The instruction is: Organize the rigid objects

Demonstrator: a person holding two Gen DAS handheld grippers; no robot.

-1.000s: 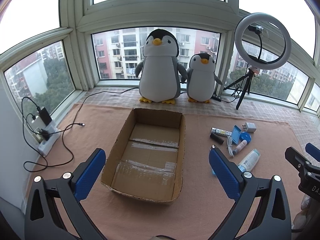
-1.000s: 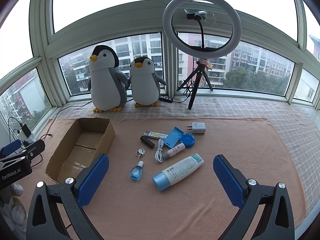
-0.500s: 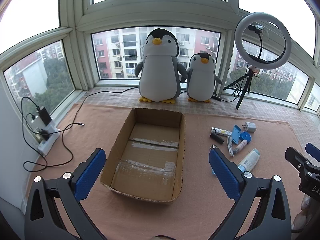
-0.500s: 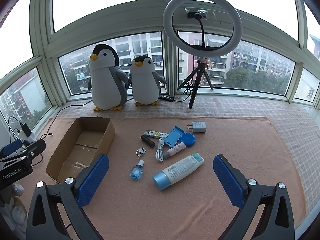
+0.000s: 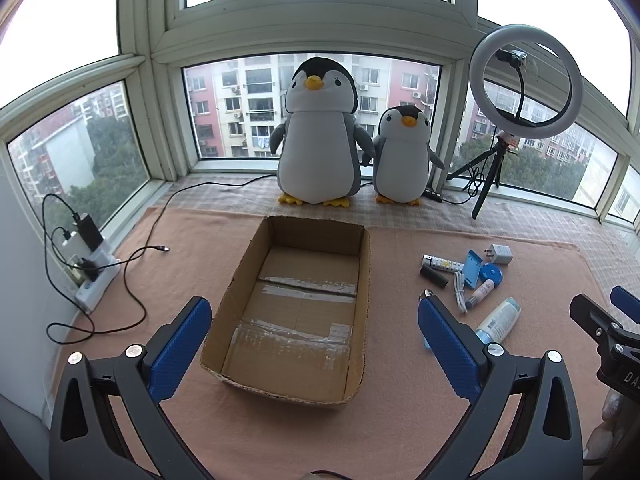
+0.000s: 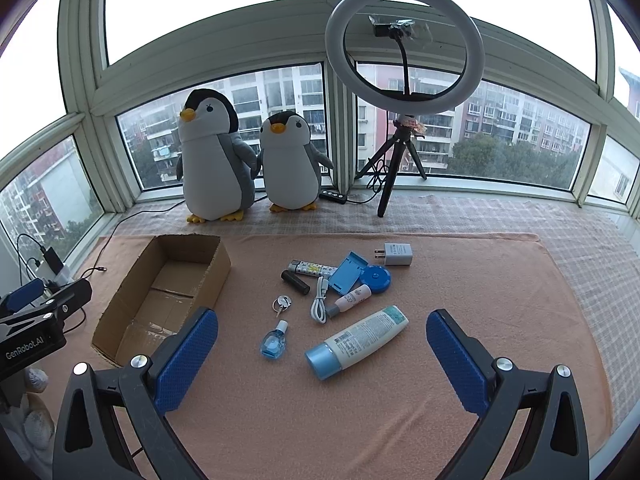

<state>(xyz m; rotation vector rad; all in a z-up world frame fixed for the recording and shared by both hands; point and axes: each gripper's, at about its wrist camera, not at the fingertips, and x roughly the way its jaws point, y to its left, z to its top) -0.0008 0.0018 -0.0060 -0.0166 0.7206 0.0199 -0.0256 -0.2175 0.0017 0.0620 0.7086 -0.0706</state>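
An empty cardboard box (image 5: 360, 280) lies open on the pink mat; it also shows in the right wrist view (image 6: 132, 280). My left gripper (image 5: 312, 340) is open and empty, above the box's near end. My right gripper (image 6: 322, 350) is open and empty, above a white lotion bottle with a blue cap (image 6: 358, 342). Around it lie a small blue bottle (image 6: 274, 342), keys (image 6: 281, 304), a white cable (image 6: 319, 300), a small pink tube (image 6: 352, 298), a black cylinder (image 6: 295, 282), a patterned lighter (image 6: 314, 268), a blue case (image 6: 347, 272), a blue round tape (image 6: 376, 279) and a white charger (image 6: 394, 254).
Two plush penguins (image 5: 316, 136) (image 5: 404, 156) and a ring light on a tripod (image 6: 404, 80) stand at the back by the windows. A power strip with chargers and black cables (image 5: 90, 264) lies at the left edge of the mat.
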